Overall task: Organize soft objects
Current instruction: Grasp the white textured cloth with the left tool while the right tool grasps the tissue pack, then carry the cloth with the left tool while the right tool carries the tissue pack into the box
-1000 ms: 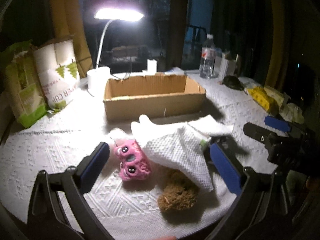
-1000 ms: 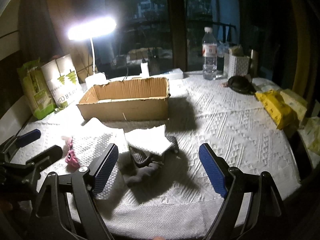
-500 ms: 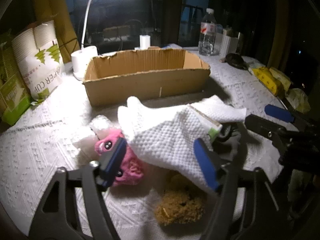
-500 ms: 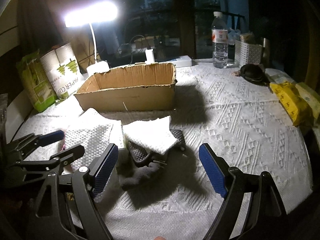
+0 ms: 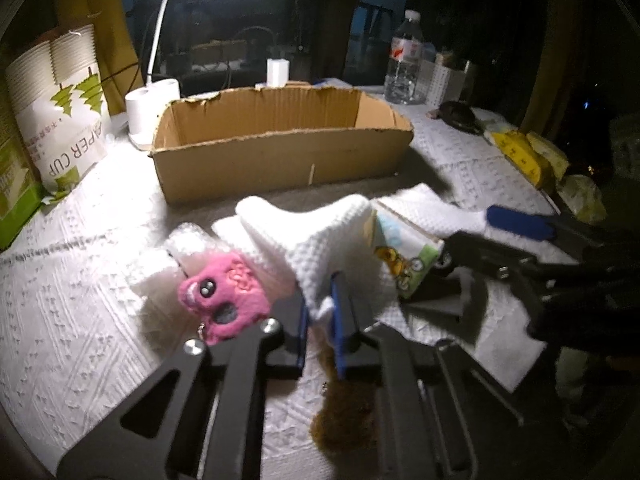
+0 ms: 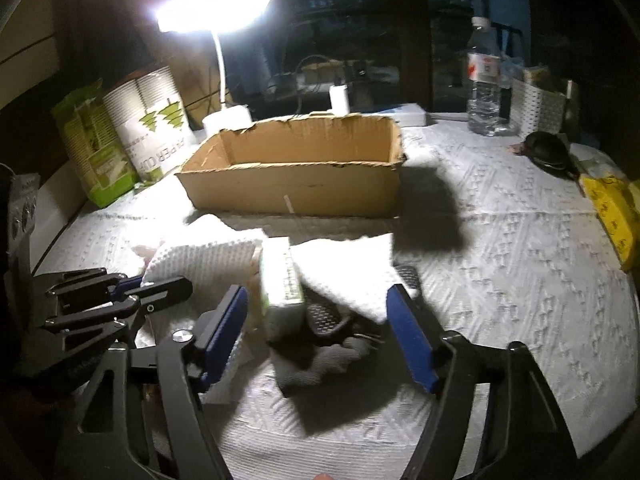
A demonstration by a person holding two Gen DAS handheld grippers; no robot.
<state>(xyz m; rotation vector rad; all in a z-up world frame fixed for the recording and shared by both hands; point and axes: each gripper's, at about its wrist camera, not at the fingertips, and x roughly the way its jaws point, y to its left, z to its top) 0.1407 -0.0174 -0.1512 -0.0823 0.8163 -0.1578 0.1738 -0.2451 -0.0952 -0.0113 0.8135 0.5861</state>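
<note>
Cardboard box (image 5: 280, 148) open-topped on the table (image 6: 520, 264), nothing visible inside it. In front of the box: white cloth (image 5: 320, 240) draped over a small printed packet (image 5: 408, 256), pink plush (image 5: 224, 300) just left of the cloth, brown fuzzy lump (image 5: 344, 412) nearer the camera, grey glove (image 6: 320, 356) under a second white cloth (image 6: 344, 268). Left gripper (image 5: 320, 320) clenched on a fold of the white cloth, jaws just closed from wide apart a second ago, and now nearer the pile than then. Right gripper (image 6: 320, 328) released, jaws just narrowing a little, straddling the packet and grey glove without pressing them; closer to the box than a second ago. Paper cup sleeve (image 5: 64, 104) and lamp (image 6: 216, 12) left of the box, water bottle (image 6: 484, 76) to its right
</note>
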